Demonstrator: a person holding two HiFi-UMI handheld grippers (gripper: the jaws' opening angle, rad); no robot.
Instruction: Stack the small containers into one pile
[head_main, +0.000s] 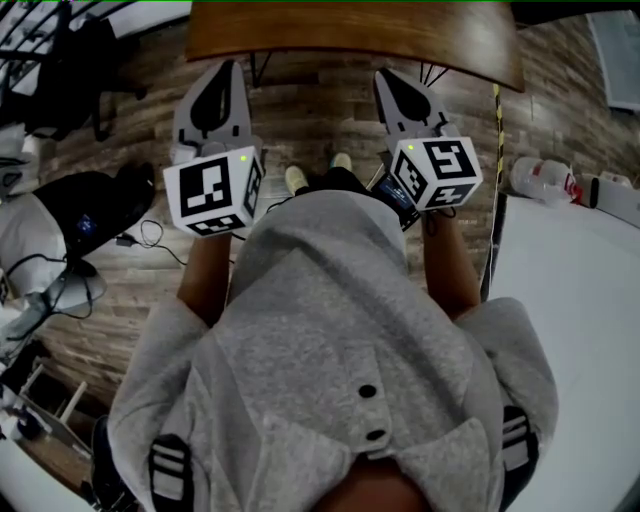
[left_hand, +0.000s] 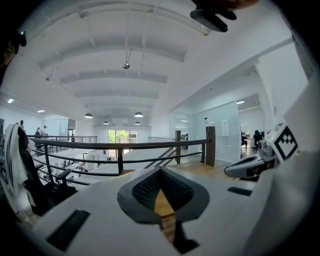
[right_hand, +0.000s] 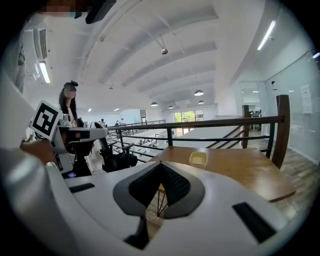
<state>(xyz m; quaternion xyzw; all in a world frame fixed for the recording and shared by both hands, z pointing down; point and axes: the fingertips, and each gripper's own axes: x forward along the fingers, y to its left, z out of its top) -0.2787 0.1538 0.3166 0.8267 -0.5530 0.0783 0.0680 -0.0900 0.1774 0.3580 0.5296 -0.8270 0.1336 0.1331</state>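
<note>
A short pile of pale yellow small containers (right_hand: 198, 159) stands on the brown wooden table (right_hand: 240, 170), seen only in the right gripper view, well ahead of the jaws. In the head view only the table's near edge (head_main: 350, 35) shows, and the containers are out of sight. My left gripper (head_main: 226, 68) and right gripper (head_main: 385, 76) are held side by side in front of that edge, above the floor. Both are shut with nothing between the pads. The left gripper view shows its closed tips (left_hand: 160, 171) over the tabletop.
A black office chair (head_main: 90, 205) and cables lie on the wooden floor at the left. A white table (head_main: 570, 290) with bottles (head_main: 540, 178) stands at the right. A dark railing (right_hand: 220, 122) runs behind the wooden table.
</note>
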